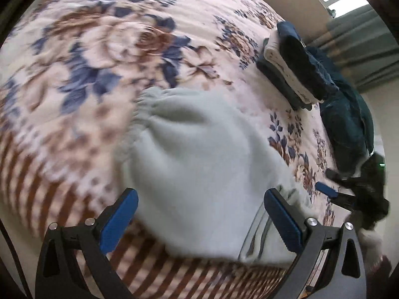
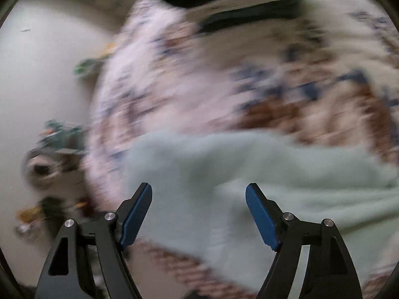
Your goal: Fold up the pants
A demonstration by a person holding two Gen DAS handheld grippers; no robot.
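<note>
Both claws stand wide apart w/ nothing pinched: left claw (image 1: pixel 200 218) hangs over the pale mint pants (image 1: pixel 197 174), whose gathered waistband lies ahead of it and to its left; right claw (image 2: pixel 199 216) hovers over the same pants (image 2: pixel 224 174), cloth running off to its right. No pad presses fabric in either view. Pants lie on the floral bedspread (image 1: pixel 104 49), bunched, prob. part-folded, tho blur hides the exact layers. Beyond the left claw, far right, sits a stack of folded clothes (image 1: pixel 291 67), and the other claw's blue pad shows at that view's right edge. Risks from here, imo: soft fleece slumps once let go, so a fold may spring open or skew; a claw dipping in again could grab two layers instead of one, or snag the bedspread w/ the cloth and drag the lot. Right view is badly smeared, so edge-finding there is shaky; a pinch off the hem means a crooked crease.
</note>
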